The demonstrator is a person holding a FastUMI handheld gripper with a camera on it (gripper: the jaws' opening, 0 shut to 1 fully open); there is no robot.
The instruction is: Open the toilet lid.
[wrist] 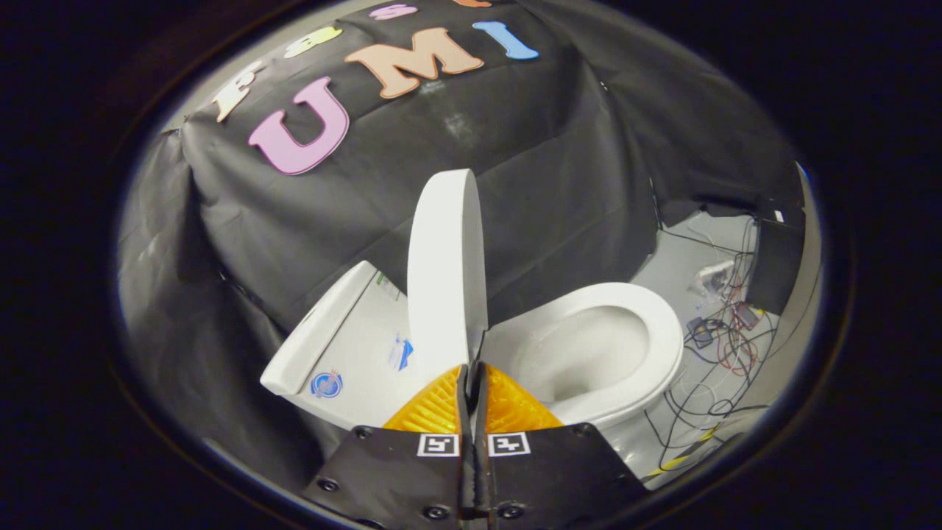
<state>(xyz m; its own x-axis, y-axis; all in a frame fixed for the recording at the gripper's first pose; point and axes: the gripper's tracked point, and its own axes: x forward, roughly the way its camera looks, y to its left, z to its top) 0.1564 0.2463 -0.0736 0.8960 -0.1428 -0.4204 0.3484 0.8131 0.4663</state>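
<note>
Pinching the raised toilet lid [445, 272] by its lower edge, your tool [471, 368] stood pressed tight on it, apparently to steady it upright between tank [346, 346] and open bowl [596, 353].

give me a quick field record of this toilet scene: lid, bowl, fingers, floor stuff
lid: toilet lid raised, standing about upright, seen edge-on
fingers: gripper closed, the lid's lower edge pinched between the fingers
seat: toilet seat down, bowl open to view
tank: cistern beside the lid, stickers on it
floor: tangled cables beyond the bowl
</note>
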